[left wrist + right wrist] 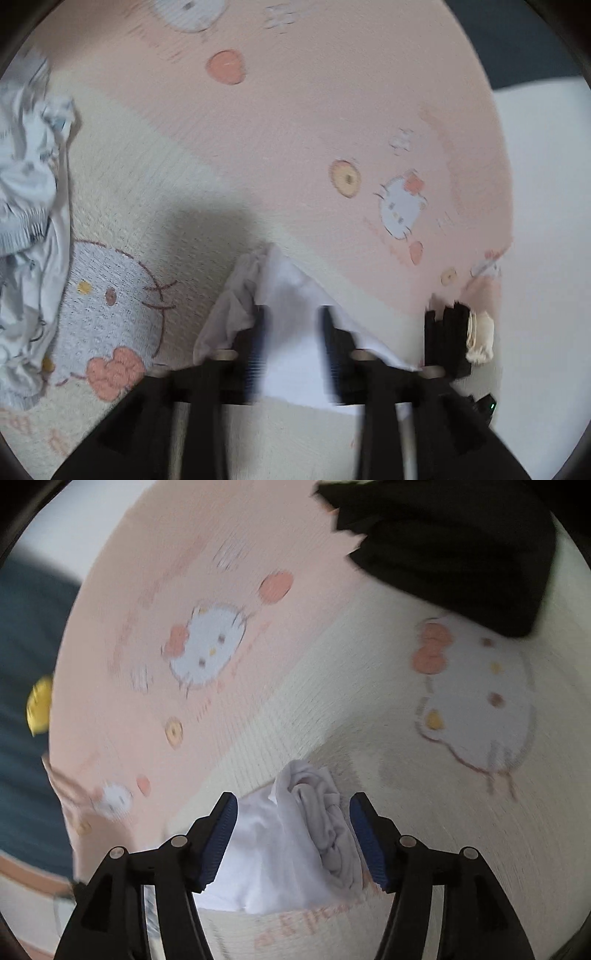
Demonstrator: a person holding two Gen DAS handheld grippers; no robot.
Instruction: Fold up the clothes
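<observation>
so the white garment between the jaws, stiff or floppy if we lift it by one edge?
Probably floppy: the white garment lies bunched in soft wrinkles between the right gripper jaws. Likely light and thin, its edge looks translucent. It would probably drag across the mat rather than slide cleanly.

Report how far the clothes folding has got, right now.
Done: nothing shows as a finished fold. In hand: the white garment lies bunched on the cartoon mat, between the open left gripper and open right gripper; neither grips it. Left: that garment, the crumpled grey-white pile and the black garment.
</observation>
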